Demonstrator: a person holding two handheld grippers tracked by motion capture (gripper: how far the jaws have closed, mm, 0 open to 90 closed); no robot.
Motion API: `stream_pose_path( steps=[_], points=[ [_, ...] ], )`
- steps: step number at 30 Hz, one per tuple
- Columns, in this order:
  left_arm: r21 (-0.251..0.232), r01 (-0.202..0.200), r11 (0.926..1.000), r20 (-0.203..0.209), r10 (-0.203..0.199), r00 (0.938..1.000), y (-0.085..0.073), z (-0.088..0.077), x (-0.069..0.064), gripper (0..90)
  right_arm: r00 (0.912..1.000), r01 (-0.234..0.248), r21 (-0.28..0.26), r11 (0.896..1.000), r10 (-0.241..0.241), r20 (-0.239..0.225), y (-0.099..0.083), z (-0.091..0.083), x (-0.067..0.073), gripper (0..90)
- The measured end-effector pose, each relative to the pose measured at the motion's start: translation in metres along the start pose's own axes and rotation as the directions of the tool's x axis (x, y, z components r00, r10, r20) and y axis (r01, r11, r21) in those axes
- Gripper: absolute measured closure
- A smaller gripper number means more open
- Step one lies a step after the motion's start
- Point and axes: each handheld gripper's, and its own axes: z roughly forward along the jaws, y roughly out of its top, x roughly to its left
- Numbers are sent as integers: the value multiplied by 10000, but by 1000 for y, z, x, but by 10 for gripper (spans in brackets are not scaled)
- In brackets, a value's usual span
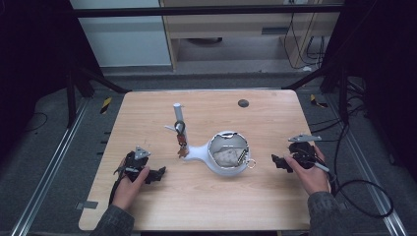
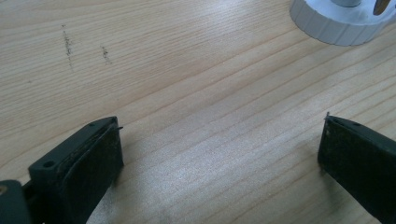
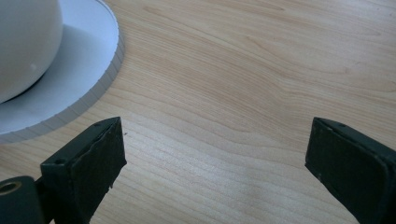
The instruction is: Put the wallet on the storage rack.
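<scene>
— Listing the desk, item one: what sits at the middle?

— White round-bodied plastic vessel [image 1: 227, 154] with a spout-like neck pointing left, standing on the light wooden desk [image 1: 206, 196] between the two hands. Inside it: a pale crumpled lump (material cannot be told) and a metal piece. A small metal ring [image 1: 251, 162] lies touching its right side.

— Item two?

— White upright post [image 1: 177, 115] behind and left of the vessel, with a dark loop and small brown tags [image 1: 181, 143] hanging at its foot, just beside the vessel's neck.

— Left tongs?

— Left tongs [image 1: 158, 173], held in the left hand [image 1: 129, 184] near the front left of the desk, pointing right toward the vessel and well apart from it. Jaws wide, bare wood between them in the left gripper view, where a white ribbed round base [image 2: 336, 25] shows at the top right.

— Right tongs?

— Right tongs [image 1: 278, 162], held in the right hand [image 1: 310, 172], pointing left, near the vessel's right side without touching. Jaws wide, nothing between them; the right gripper view shows a white rounded body [image 3: 25, 42] on a white disc [image 3: 84, 70] at upper left.
</scene>
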Motion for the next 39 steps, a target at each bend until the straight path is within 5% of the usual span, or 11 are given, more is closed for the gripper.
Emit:
stream_pose_path(
  steps=[26,39],
  points=[
    [1,-2,10000,-1,2,10000,0,0,0,0,9943,-1069,225,9940,1068,64,-22,38,-4,47],
    [31,-37,10000,3,37,10000,0,0,0,0,9951,-740,-58,9972,743,660,-24,48,5,1]
  ],
)
